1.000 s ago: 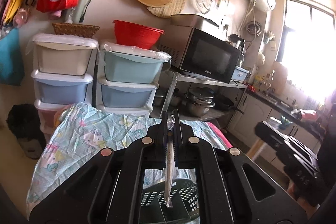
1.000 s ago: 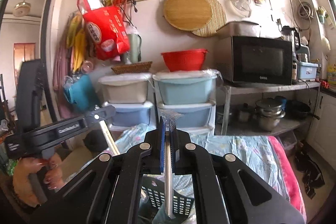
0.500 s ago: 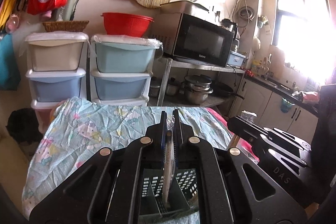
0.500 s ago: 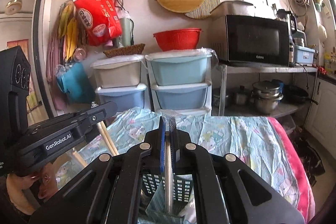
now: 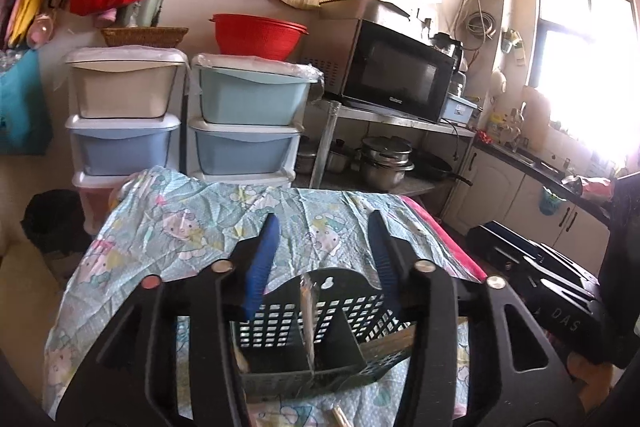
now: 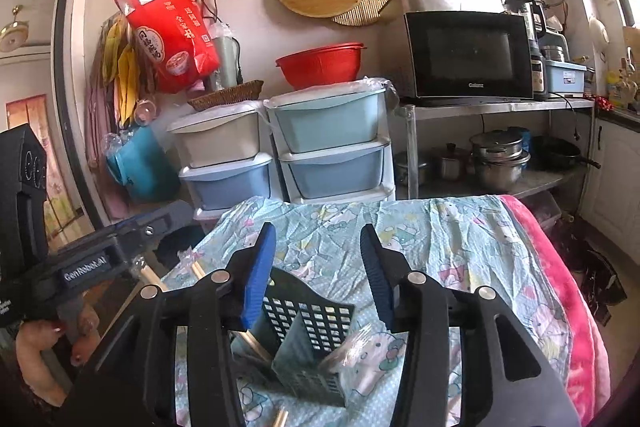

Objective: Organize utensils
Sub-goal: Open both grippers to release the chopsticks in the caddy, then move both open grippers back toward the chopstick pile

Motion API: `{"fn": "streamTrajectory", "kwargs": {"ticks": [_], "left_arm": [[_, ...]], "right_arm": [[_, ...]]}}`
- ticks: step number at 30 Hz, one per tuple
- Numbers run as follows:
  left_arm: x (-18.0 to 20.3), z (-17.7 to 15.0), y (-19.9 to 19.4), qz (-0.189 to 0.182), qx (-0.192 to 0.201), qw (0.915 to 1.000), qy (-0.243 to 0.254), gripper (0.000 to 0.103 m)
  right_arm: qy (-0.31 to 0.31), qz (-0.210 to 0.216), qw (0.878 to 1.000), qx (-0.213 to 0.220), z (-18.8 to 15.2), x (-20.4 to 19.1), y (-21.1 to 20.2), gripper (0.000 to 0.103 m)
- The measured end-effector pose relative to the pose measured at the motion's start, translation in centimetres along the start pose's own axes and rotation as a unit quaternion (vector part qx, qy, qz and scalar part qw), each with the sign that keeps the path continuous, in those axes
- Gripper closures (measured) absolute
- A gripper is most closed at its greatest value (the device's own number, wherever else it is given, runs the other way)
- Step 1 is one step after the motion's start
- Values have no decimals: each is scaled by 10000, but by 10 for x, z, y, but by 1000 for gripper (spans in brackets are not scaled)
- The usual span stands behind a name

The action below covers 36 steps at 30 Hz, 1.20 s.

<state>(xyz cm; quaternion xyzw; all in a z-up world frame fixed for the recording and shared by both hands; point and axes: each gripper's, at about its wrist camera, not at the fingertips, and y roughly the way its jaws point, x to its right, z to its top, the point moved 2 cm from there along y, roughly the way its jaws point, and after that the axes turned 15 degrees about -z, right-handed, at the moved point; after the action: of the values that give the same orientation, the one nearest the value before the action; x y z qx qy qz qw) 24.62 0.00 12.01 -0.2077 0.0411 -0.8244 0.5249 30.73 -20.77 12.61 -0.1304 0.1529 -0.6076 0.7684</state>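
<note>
Utensils are going into the dark perforated caddy (image 5: 320, 311), which sits on the cartoon-print tablecloth (image 5: 192, 223) right under both pairs of my fingers. Left side first: my left gripper (image 5: 324, 255) has its fingers spread wide with nothing between them, and a slim plastic-wrapped utensil (image 5: 307, 311) stands upright just below the gap, leaning on the caddy's centre divider. Looks to me like that one is dropped in fine. A pair of wooden chopsticks (image 6: 252, 341) pokes up in the compartment by my left-hand fingers.

Over on the right, my right gripper (image 6: 318, 263) is spread open too, holding nothing, and a wrapped piece (image 6: 352, 351) sits tilted in the compartment just below my fingers.

My tip for this step: lift both sets of fingers straight up and keep them wide, so the blue pads don't snag the crinkly wrap or tip the light caddy.
</note>
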Motion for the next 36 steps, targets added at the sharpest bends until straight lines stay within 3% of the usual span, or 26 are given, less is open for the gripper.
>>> {"fn": "streamTrajectory", "kwargs": {"ticks": [8, 13, 25, 36], "left_arm": [[0, 3, -37, -7, 265, 9993, -258, 23], [4, -4, -58, -20, 286, 9993, -245, 11], [0, -41, -72, -1, 3, 9990, -437, 11], [-15, -80, -83, 198, -226, 9967, -760, 11]], "right_arm": [[11, -76, 9999, 108, 0, 13, -24, 52], [-21, -85, 9998, 157, -2, 18, -41, 47], [-117, -44, 9999, 91, -26, 16, -72, 44], [-131, 101, 9996, -221, -59, 6, -83, 43]]}}
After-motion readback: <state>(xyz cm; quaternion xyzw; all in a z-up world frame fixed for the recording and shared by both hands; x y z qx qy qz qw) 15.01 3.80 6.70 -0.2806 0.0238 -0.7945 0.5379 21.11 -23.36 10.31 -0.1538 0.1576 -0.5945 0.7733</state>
